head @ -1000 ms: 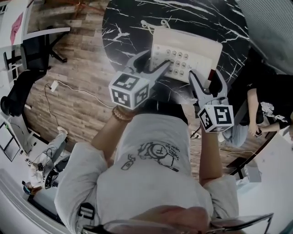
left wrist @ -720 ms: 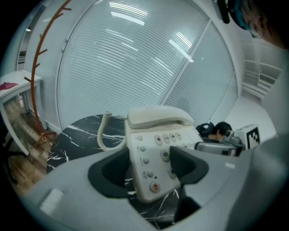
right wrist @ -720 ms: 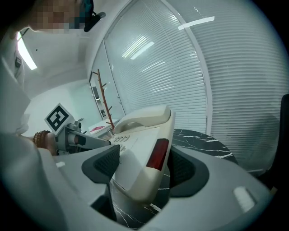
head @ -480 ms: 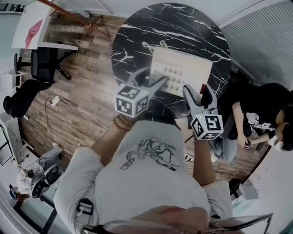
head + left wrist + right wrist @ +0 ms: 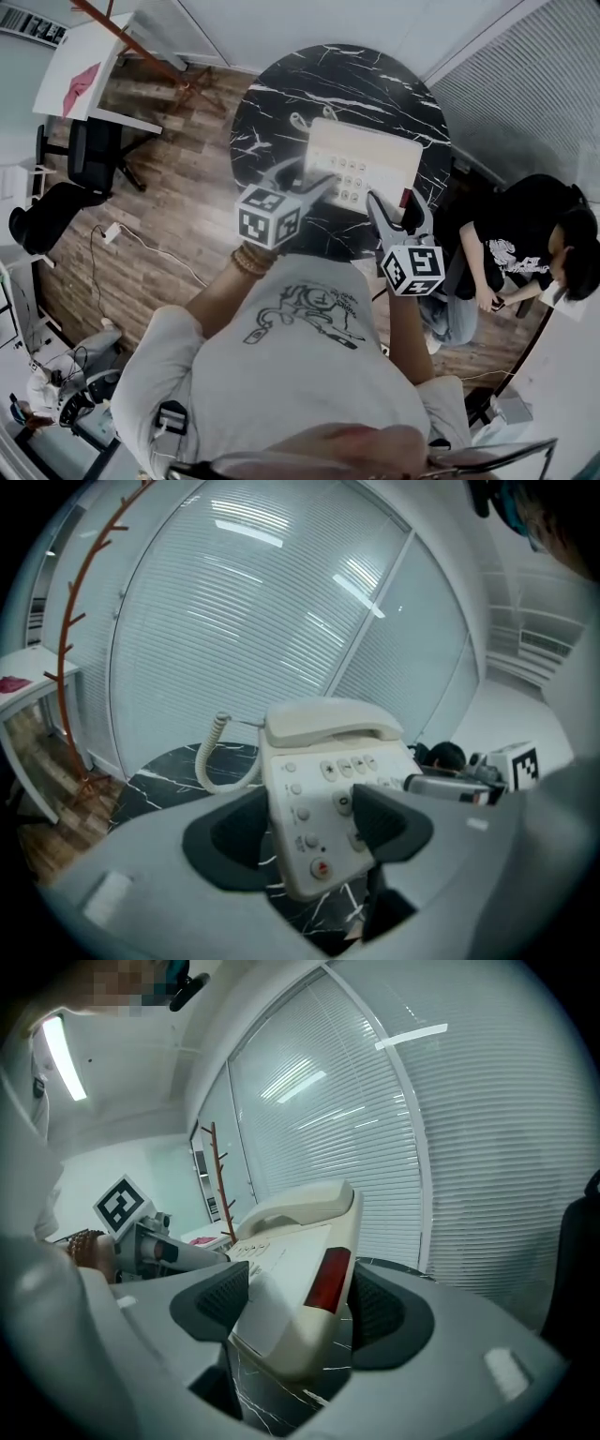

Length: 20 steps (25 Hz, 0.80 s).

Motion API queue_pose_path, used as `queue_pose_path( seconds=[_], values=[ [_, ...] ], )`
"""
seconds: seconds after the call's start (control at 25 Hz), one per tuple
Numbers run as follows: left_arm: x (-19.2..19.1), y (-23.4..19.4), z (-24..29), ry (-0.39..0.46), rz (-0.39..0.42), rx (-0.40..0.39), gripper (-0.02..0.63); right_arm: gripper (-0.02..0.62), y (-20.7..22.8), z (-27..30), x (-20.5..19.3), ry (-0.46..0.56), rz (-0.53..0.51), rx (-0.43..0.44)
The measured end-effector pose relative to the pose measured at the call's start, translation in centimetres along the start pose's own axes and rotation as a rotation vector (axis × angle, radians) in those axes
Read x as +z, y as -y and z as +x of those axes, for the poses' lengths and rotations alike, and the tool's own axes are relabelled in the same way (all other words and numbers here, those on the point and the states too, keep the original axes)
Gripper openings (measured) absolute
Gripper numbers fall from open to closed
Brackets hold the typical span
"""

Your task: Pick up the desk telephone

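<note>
A cream desk telephone [image 5: 361,161], handset resting on its cradle, hangs above the round black marble table [image 5: 272,98]. My left gripper [image 5: 302,178] is shut on its near left corner. My right gripper [image 5: 398,202] is shut on its near right corner. In the left gripper view the pads pinch the telephone [image 5: 319,789] at the keypad's lower end, with my left gripper [image 5: 300,832] around it; the handset [image 5: 330,722] and coiled cord [image 5: 212,752] show behind. In the right gripper view my right gripper [image 5: 300,1312] clamps the telephone [image 5: 281,1288] near a red side panel [image 5: 328,1279].
A person in dark clothes [image 5: 525,244] sits close at the table's right. A white desk [image 5: 80,70] and black chairs [image 5: 89,155] stand on the wooden floor at left. A reddish coat stand [image 5: 80,621] and blinds lie beyond the table.
Both grippers have risen together with the telephone between them. The table and floor now look smaller and farther below.
</note>
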<state>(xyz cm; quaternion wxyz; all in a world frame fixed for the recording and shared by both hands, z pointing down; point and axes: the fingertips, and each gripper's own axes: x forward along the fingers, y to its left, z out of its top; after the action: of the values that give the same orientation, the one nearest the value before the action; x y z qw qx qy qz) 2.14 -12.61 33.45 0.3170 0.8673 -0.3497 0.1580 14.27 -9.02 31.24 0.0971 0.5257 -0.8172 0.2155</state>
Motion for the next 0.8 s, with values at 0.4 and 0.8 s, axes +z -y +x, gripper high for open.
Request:
queue_pose_path(
  seconds=[0.4, 0.8],
  values=[
    [0.8, 1.0, -1.5, 0.026, -0.003, -0.01, 0.287, 0.325, -1.0, -1.2, 1.3, 0.026, -0.002, -0.005],
    [0.6, 1.1, -2.1, 0.028, 0.006, -0.003, 0.287, 0.321, -1.5, -1.6, 1.2, 0.034, -0.008, -0.003]
  ],
)
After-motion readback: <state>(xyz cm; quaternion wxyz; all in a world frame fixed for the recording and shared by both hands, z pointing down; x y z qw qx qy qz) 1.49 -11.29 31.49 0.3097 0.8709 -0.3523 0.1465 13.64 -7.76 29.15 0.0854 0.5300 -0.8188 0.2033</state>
